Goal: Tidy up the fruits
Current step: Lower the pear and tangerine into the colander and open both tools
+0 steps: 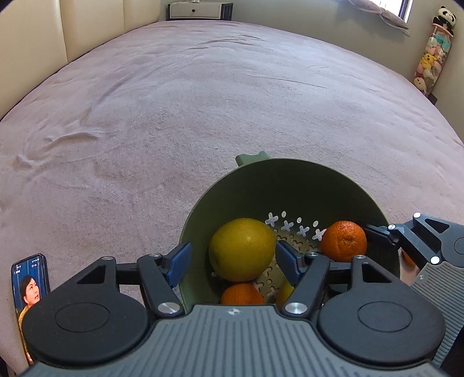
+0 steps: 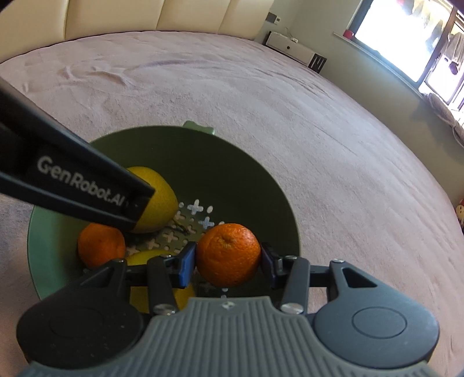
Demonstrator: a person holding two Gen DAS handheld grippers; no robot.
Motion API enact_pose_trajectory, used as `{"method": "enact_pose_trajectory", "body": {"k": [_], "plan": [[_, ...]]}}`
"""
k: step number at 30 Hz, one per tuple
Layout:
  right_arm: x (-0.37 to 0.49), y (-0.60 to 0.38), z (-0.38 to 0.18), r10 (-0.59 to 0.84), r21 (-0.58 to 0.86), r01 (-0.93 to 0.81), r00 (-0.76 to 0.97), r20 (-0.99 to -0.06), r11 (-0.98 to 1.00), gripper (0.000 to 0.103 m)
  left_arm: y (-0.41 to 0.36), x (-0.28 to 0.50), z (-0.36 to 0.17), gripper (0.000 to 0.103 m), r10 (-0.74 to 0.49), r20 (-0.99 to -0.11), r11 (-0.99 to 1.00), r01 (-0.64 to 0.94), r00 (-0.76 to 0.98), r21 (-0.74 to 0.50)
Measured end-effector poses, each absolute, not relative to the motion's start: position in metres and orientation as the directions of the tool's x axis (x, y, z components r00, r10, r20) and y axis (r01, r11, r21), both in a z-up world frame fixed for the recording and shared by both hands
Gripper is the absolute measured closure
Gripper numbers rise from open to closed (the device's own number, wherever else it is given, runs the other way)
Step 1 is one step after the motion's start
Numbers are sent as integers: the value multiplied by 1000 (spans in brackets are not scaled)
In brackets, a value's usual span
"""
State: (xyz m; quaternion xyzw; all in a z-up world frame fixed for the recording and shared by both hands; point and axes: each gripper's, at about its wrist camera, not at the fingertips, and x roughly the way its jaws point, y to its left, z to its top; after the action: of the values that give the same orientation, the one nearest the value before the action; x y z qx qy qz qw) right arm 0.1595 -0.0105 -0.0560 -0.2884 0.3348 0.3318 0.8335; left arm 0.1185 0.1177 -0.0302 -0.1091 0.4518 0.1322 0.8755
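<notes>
A green colander bowl (image 1: 290, 165) (image 2: 203, 162) sits on the pink bedcover. Inside lie a big yellow fruit (image 1: 242, 249) (image 2: 159, 200), an orange (image 1: 242, 294) (image 2: 100, 245) and a second yellow fruit (image 2: 145, 256), partly hidden. My left gripper (image 1: 233, 262) stands open over the bowl. The big yellow fruit rests between and below its blue pads, which do not press on it. My right gripper (image 2: 227, 266) is shut on another orange (image 2: 229, 253) (image 1: 343, 240), held just above the bowl's near right side. One of the left gripper's black fingers (image 2: 87, 185) crosses the right wrist view.
A phone (image 1: 29, 287) with a lit screen lies on the bedcover (image 1: 203, 101) left of the bowl. A cream headboard (image 2: 159, 17) runs along one side. A white cabinet (image 2: 290, 47) and a window (image 2: 406, 37) stand beyond the bed, and plush toys (image 1: 432, 63) hang at the far right.
</notes>
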Motion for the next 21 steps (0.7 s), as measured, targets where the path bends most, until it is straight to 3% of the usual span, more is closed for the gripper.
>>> {"method": "enact_pose_trajectory", "body": {"k": [13, 21], "plan": [[159, -20, -40, 368, -240, -718, 578, -728, 653, 57, 110, 110, -22, 25, 119, -817, 945, -317, 565, -82], [146, -39, -16, 387, -204, -682, 607, -694, 703, 51, 95, 99, -4, 25, 114, -781, 952, -291, 614, -90]]}}
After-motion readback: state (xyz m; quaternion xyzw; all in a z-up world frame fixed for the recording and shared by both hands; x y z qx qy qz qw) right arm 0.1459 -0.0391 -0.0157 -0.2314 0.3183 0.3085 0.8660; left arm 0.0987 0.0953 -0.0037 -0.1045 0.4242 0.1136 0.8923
